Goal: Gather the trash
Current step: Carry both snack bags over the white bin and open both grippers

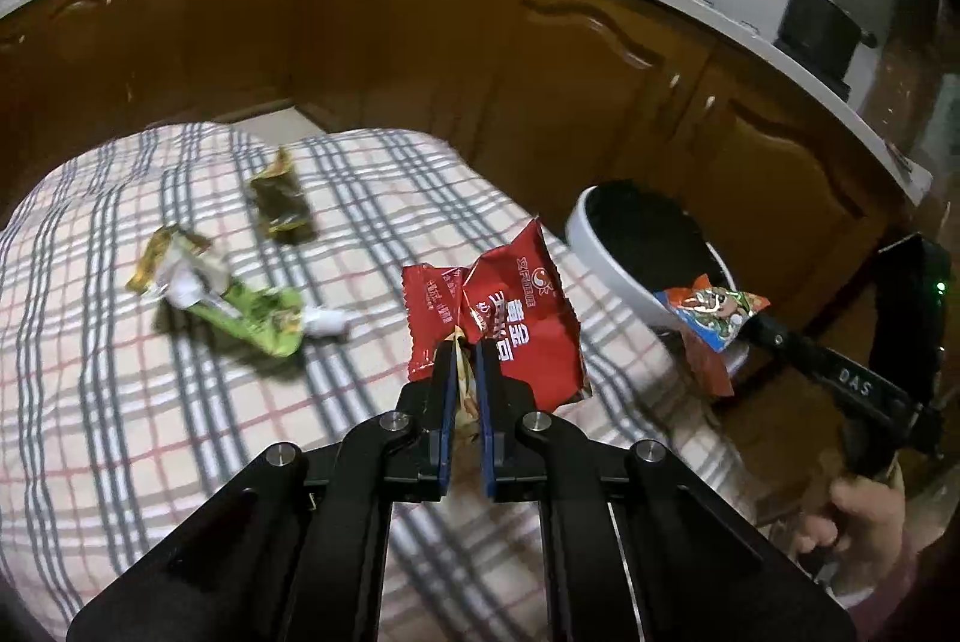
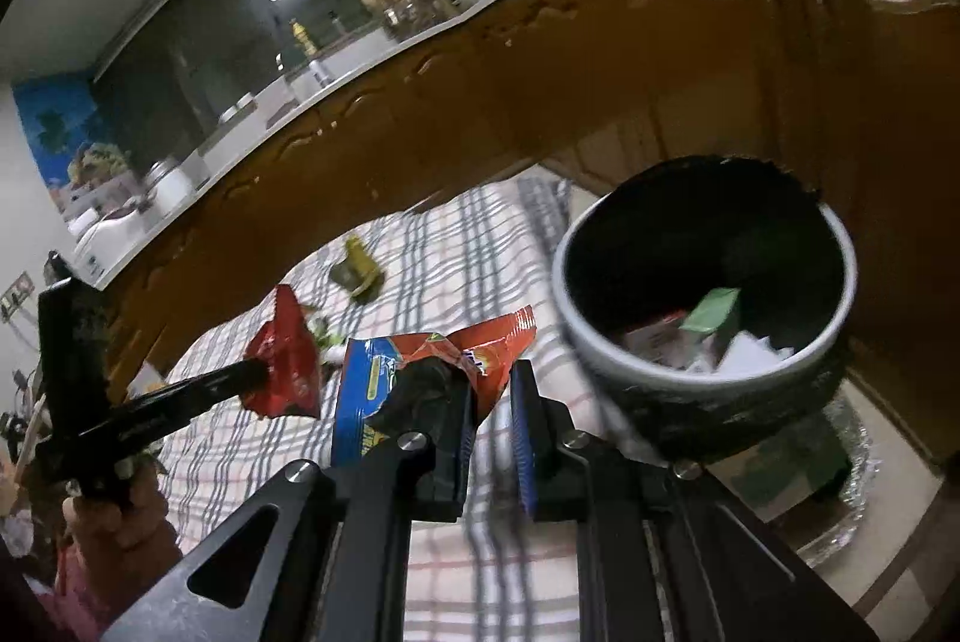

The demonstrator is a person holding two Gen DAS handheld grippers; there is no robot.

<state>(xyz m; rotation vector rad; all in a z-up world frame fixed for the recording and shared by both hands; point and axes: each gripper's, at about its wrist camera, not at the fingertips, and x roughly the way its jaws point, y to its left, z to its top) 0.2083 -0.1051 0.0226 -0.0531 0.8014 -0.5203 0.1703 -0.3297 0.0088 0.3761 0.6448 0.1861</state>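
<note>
Carrying trash in both hands at once, the person has a crinkled red foil snack packet [image 1: 522,318] clamped in the left gripper [image 1: 463,360], its blue-padded jaws squeezed tight on a bunched lower corner so the rest of the packet stands up above the fingertips. That corner pinch looks chosen for thin foil: it gives the pads something thick to bite. The right gripper [image 2: 489,390] is likewise clenched on a torn blue-and-red printed wrapper [image 2: 384,378], held by a crumpled fold between the jaws, with the blue panel hanging to one side.

Both pieces are lifted off the desk and held near the round white bin with a black liner [image 2: 708,378], which stands just beside the desk edge and already holds paper scraps and a green carton. From the left wrist view the right gripper's wrapper is at the bin's near rim, probably so it can drop straight in.

Still lying on the grey-and-red checked tablecloth [image 1: 150,462] are a green-and-white crumpled wrapper [image 1: 240,306] and a dark olive packet [image 1: 282,210], well apart from the bin. Brown wooden cabinets [image 1: 420,60] run behind.
</note>
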